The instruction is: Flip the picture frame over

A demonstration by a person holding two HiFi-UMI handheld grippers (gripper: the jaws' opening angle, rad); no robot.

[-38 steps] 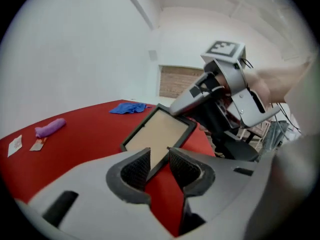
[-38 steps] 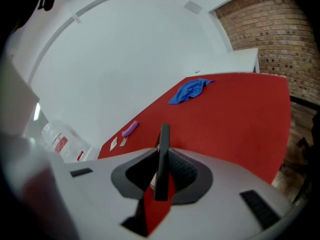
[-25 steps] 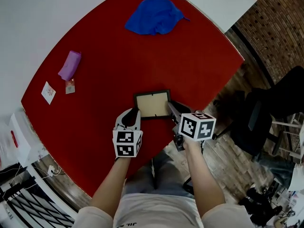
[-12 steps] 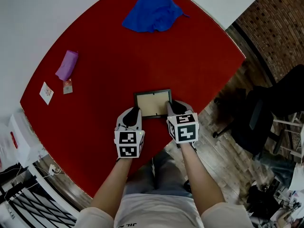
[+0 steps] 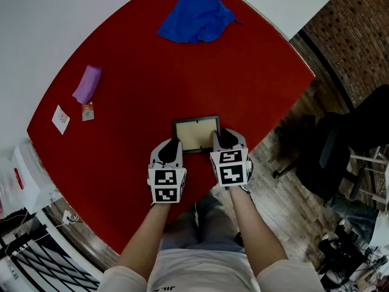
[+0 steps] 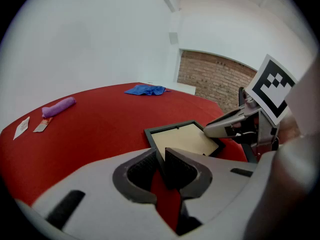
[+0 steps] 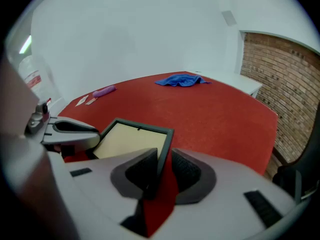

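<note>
The picture frame lies back-up on the red table, its tan backing inside a dark rim. My left gripper is shut on the rim at the frame's near left corner. My right gripper straddles the rim at the near right corner. Its jaws are opening slightly, and a thin strip of red table shows between the rim and the right pad. Each gripper shows in the other's view: the right one and the left one.
A crumpled blue cloth lies at the far side of the table. A purple roll and two small cards sit at the left. The table's near edge is just behind the grippers, with a dark chair on the floor to the right.
The right gripper has rolled upright from lying on its side and sunk onto the frame's right edge. The left gripper and the frame have stayed put.
</note>
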